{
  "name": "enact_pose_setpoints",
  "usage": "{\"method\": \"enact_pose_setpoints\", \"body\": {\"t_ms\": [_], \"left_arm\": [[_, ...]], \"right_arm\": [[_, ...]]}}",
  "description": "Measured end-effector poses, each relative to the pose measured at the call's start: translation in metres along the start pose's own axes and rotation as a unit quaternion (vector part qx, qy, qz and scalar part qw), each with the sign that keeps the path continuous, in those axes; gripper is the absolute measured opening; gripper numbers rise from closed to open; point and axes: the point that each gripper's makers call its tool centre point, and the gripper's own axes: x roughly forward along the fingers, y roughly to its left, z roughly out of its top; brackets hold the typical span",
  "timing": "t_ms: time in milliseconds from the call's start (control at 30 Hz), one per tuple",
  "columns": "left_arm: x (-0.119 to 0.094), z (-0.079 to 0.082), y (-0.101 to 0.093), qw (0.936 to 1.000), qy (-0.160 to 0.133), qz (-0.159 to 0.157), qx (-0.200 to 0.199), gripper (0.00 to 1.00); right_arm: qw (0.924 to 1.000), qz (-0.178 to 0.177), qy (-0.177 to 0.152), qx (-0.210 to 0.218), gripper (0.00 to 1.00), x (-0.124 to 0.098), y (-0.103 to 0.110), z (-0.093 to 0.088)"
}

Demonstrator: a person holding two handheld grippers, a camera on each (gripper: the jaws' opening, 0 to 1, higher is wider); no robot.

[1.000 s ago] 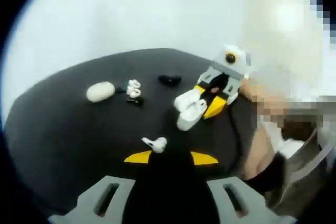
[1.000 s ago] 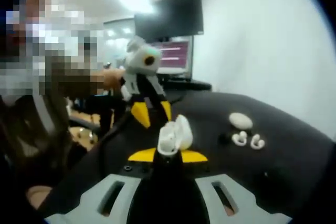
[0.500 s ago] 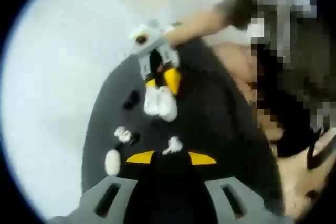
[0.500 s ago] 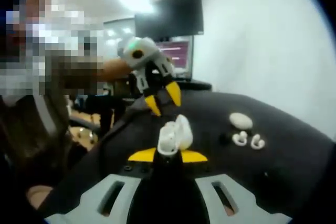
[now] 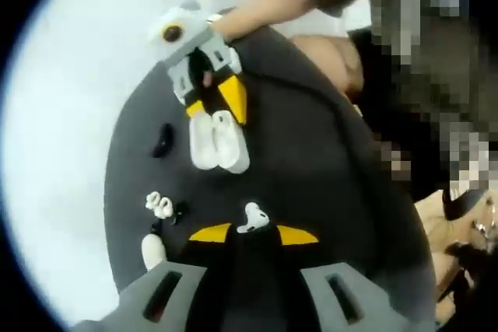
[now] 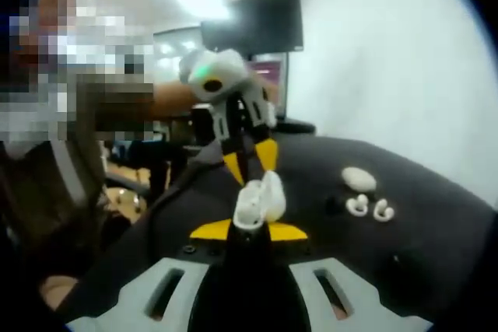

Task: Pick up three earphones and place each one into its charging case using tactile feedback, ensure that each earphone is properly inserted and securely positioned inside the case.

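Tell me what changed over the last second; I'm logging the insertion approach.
The left gripper, shut on an earbud, rose, tipped downward and closed in over the open case. The right gripper stayed shut on the case. The other earbuds and closed case stayed put on the table.

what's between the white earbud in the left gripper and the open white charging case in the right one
In the left gripper view, only bare black tabletop shows between the white earbud and the open white charging case.

My black round table (image 6: 436, 223) carries a white oval case (image 6: 357, 178) at its far right, a pair of white ear-hook earphones (image 6: 369, 208) just nearer, and a small black object (image 5: 163, 141) lying apart.
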Motion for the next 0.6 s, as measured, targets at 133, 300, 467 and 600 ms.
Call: {"method": "enact_pose_setpoints", "body": {"t_ms": [133, 300, 467, 600], "left_arm": [[0.001, 0.003, 0.001, 0.9995, 0.012, -0.003, 0.028, 0.18], [0.004, 0.006, -0.006, 0.9973, 0.033, -0.015, 0.063, 0.13], [0.006, 0.009, -0.009, 0.9941, 0.049, -0.015, 0.095, 0.12], [0.006, 0.009, -0.010, 0.9923, 0.054, -0.012, 0.110, 0.12]], "right_arm": [[1.0000, 0.001, 0.000, 0.000, 0.17, 0.000, 0.000, 0.000], [1.0000, 0.001, 0.000, -0.001, 0.17, 0.000, 0.001, 0.000], [1.0000, 0.001, 0.000, -0.001, 0.17, 0.000, 0.001, -0.001], [1.0000, 0.001, 0.000, -0.002, 0.17, -0.001, 0.001, -0.001]]}}
